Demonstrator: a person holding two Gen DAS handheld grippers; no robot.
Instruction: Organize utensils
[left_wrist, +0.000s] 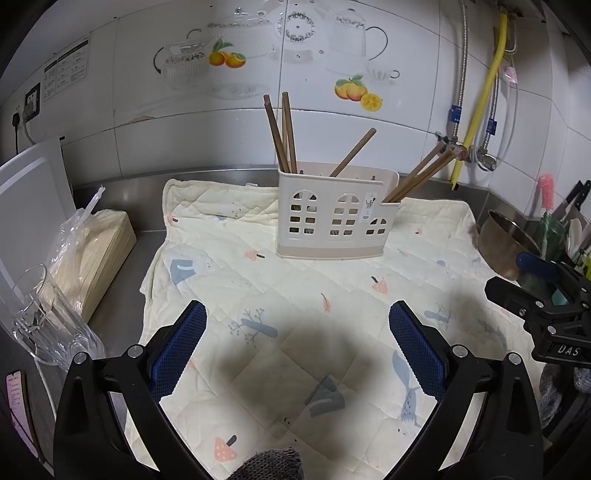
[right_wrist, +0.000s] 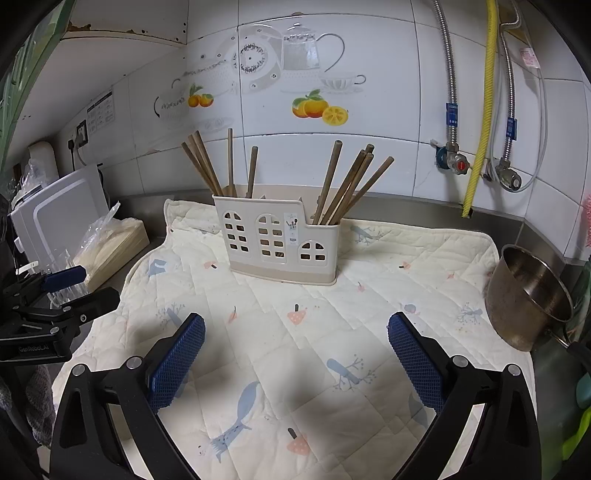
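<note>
On the steel counter (right_wrist: 424, 206), against a white tiled wall (right_wrist: 388, 147) with fruit decals, a cream quilted cloth (right_wrist: 369, 295) carries the beige plastic windowed utensil holder (right_wrist: 280, 242) at its far middle, brown wooden chopsticks (right_wrist: 347, 188) standing inside. Both the left gripper (left_wrist: 297, 343) and right gripper (right_wrist: 295, 347) hang over the near cloth, jaws spread wide and empty. A steel bowl (right_wrist: 528, 295) sits right.

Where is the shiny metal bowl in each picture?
Left wrist view: the metal bowl sits at the right edge, beside the quilted mat.
Right wrist view: the bowl is at the right, off the mat's right edge.
Shared landmark: the cream utensil holder with chopsticks.
</note>
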